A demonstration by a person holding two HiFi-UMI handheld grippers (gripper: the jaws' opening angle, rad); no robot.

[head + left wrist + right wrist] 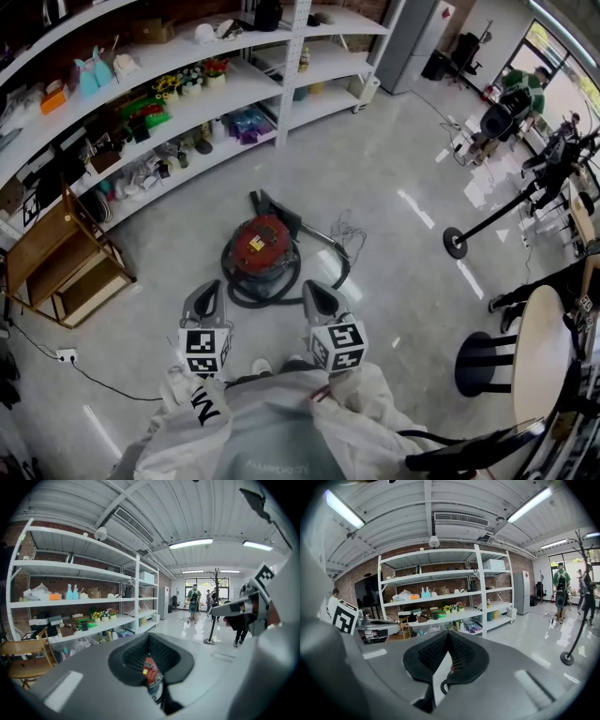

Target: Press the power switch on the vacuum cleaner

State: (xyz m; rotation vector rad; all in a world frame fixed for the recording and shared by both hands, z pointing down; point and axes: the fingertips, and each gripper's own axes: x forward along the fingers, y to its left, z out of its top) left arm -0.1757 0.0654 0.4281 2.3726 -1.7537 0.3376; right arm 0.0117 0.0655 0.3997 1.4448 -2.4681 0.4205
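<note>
Pale glossy floor [394,216] carried light reflections. White open shelving [246,82] stood at eleven o'clock against a brick wall [454,584]. Wooden chair [66,267] at nine o'clock; round table [539,347] at four. Ceiling strip lights [344,509] were lit.

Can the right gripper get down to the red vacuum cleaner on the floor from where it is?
Probably yes. The right gripper, jaws together, points toward the round red vacuum cleaner, and nothing stands between them; only the black hose loops on the floor near it. It would have to drop lower.
</note>
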